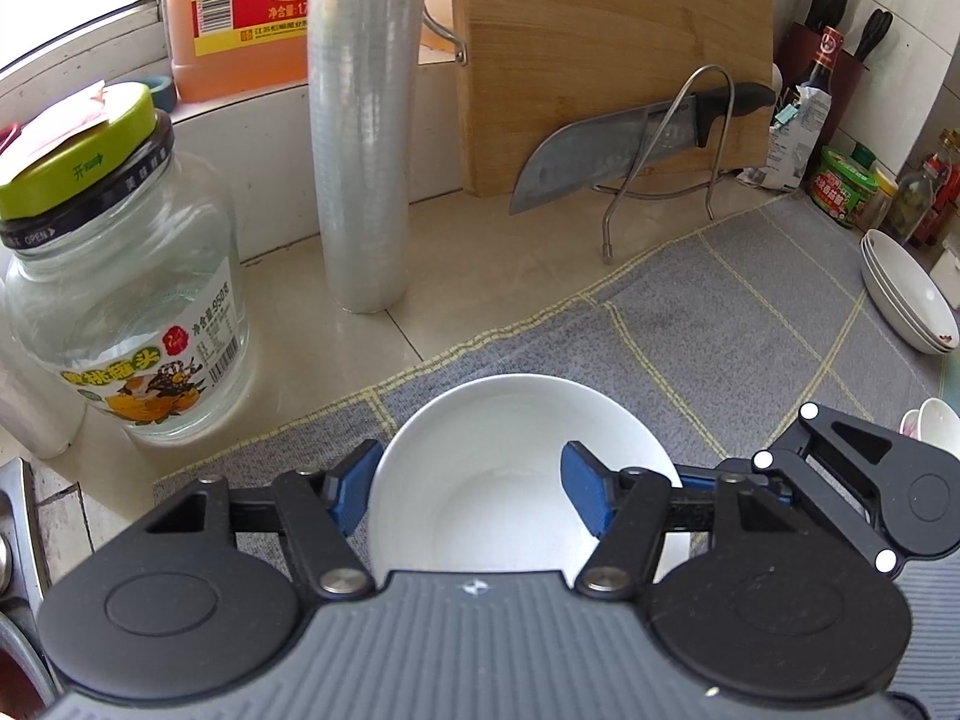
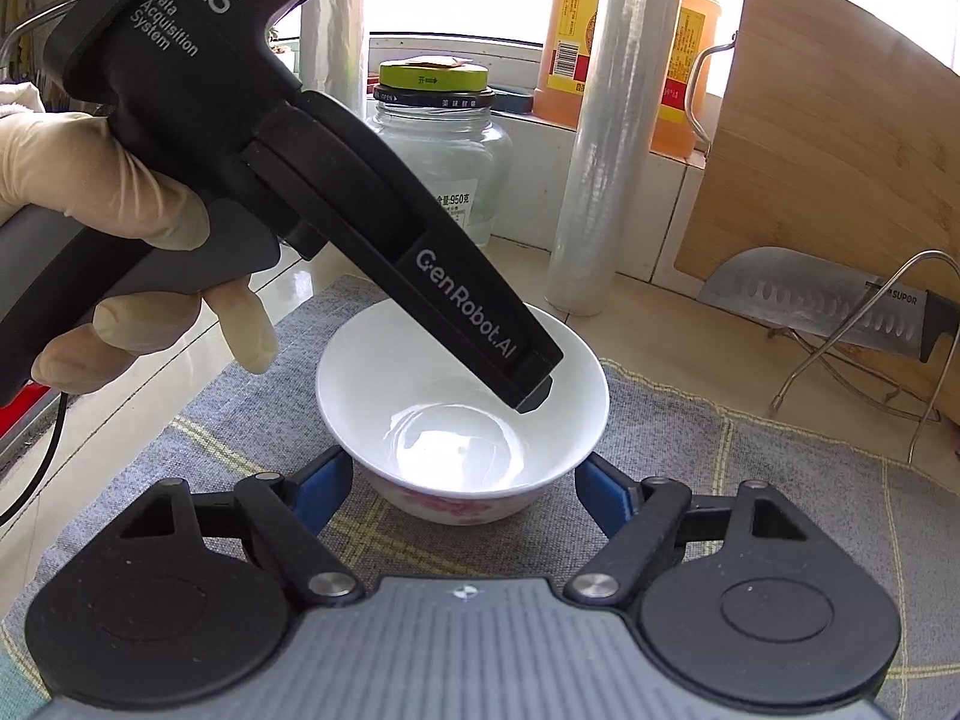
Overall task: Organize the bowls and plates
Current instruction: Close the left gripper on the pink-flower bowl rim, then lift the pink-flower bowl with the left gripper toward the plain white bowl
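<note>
A white ceramic bowl with a pink floral pattern low on its outer wall [image 2: 462, 414] sits upright on a grey woven mat crossed by pale yellow lines [image 2: 750, 480], which covers part of a beige tiled kitchen counter [image 1: 480, 258]. The left gripper [image 1: 474, 495] straddles the bowl's rim, one blue-padded finger [image 1: 585, 495] inside the bowl and the other against the outer wall; its jaws stand fairly wide, and whether they actually pinch the rim cannot be told. The right gripper [image 2: 465, 489] (a gloved hand [image 2: 120, 240] holds the left tool just above it) waits spread wide at the bowl's near side, its blue pads flanking the base without clearly touching it. Behind the bowl stand a tall roll of clear plastic wrap [image 1: 363, 138] and a clear glass jar with a green lid [image 1: 120, 276]. Further back, a bamboo cutting board [image 1: 612, 54] leans against the sill with a steel kitchen knife [image 1: 630, 141] propped on a wire rack. A stack of shallow white plates [image 1: 909, 300] lies at the mat's far right edge, well apart from the bowl.
</note>
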{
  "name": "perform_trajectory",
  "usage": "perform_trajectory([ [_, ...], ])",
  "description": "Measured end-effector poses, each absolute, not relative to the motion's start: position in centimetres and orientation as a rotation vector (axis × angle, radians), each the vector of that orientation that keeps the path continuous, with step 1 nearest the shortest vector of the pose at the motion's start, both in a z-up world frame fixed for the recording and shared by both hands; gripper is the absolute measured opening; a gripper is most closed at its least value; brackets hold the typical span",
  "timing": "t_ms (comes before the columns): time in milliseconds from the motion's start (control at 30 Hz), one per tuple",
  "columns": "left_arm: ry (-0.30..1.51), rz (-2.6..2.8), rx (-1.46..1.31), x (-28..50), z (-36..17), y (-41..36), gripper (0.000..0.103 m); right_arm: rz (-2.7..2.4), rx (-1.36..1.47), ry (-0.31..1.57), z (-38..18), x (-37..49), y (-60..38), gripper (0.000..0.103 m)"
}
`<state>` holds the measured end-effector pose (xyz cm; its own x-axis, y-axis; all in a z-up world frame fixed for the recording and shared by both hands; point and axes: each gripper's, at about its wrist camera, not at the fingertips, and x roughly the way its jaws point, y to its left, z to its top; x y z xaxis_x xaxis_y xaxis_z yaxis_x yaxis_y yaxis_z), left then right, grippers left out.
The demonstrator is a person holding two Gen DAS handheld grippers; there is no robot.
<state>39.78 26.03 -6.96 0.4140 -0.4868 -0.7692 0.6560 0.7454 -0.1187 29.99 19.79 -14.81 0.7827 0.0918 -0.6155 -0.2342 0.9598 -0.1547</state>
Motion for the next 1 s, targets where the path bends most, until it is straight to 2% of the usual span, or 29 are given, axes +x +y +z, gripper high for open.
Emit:
perform_trajectory([
  [567, 0.915, -0.765, 0.273, 39.4, -6.4, 25.7, 0.062, 0.182, -0.254, 0.685, -14.3, 29.6, 20.1, 0.085],
  [1000, 0.933, -0.783, 0.307, 36.9, -3.8, 25.6, 0.062, 0.203, -0.257, 0.71, -11.3, 27.0, 20.2, 0.085],
])
